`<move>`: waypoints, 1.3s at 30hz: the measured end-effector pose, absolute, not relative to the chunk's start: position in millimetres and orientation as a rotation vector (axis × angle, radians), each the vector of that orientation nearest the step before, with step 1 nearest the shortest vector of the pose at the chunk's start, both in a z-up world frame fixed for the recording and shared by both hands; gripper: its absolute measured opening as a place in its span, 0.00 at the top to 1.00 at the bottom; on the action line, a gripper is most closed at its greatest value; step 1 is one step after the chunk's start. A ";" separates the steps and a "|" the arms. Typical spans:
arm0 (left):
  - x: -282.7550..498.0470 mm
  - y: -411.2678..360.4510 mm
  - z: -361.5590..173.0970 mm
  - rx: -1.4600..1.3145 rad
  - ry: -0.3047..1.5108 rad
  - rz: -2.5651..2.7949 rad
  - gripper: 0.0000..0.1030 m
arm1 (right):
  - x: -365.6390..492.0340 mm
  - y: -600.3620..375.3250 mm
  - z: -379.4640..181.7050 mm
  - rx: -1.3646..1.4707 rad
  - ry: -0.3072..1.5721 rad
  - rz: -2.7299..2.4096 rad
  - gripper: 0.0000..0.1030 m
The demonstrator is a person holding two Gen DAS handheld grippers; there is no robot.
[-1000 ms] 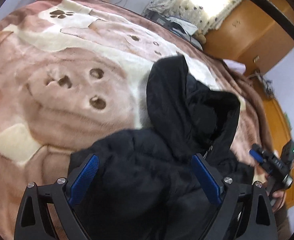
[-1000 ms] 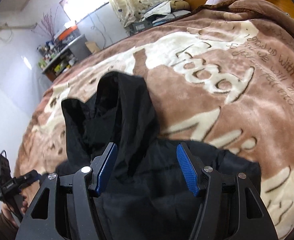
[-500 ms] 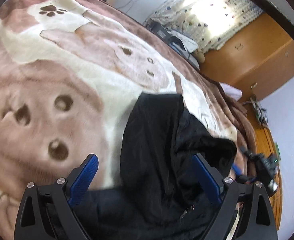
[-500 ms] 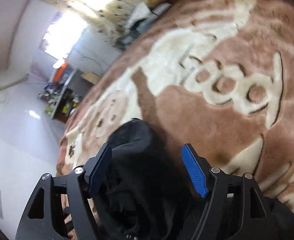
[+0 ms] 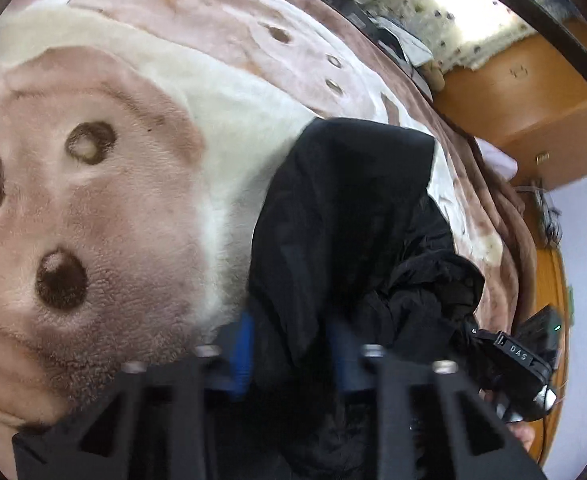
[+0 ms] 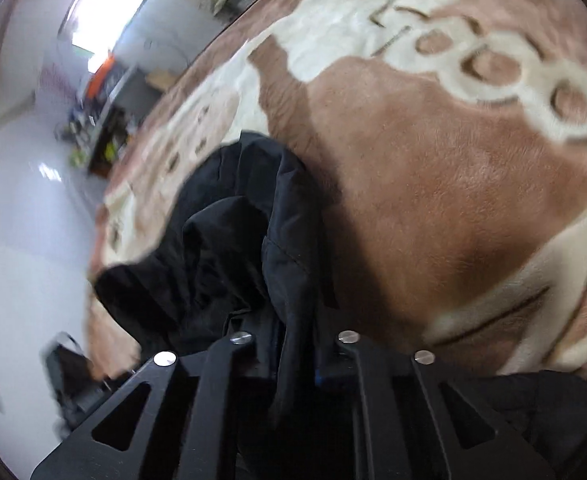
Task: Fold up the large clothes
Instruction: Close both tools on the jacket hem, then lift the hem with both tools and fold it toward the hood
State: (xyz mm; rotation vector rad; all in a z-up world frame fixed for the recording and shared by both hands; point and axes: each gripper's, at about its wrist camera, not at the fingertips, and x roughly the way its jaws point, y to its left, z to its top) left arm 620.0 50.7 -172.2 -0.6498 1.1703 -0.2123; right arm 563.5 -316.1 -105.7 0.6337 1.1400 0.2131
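A black padded jacket (image 5: 345, 208) lies bunched on a brown and cream plush blanket (image 5: 113, 208) that covers a bed. My left gripper (image 5: 293, 348) is at the jacket's near edge; its jaws are closing, with a fold of the black fabric between the blue pads (image 5: 245, 344). In the right wrist view the jacket (image 6: 229, 240) runs up from my right gripper (image 6: 297, 344), which is shut on a thin ridge of its fabric. The right gripper's body (image 5: 521, 356) shows at the right edge of the left wrist view, against the jacket's other side.
The blanket (image 6: 433, 200) spreads wide on both sides of the jacket. A wooden wardrobe (image 5: 513, 92) and a curtained window (image 5: 453, 20) stand beyond the bed. A cluttered shelf (image 6: 109, 120) sits by the far wall, with pale floor (image 6: 21, 240) beside the bed.
Both grippers have come down and forward onto the jacket. Their jaws, wide apart in the earlier frames, have closed in on folds of black fabric.
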 end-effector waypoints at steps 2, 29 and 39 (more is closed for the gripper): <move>614.5 44.9 -159.0 -0.595 1.135 -0.234 0.86 | 554.1 -312.1 -89.9 0.545 1.105 0.212 0.92; 410.6 77.6 -71.2 -0.376 0.851 -0.250 0.50 | 334.3 -283.6 -42.3 -0.099 0.699 0.302 0.91; 518.2 38.1 -5.4 -0.222 0.862 -0.210 0.07 | 317.5 -279.9 -59.3 -0.152 0.676 0.317 0.91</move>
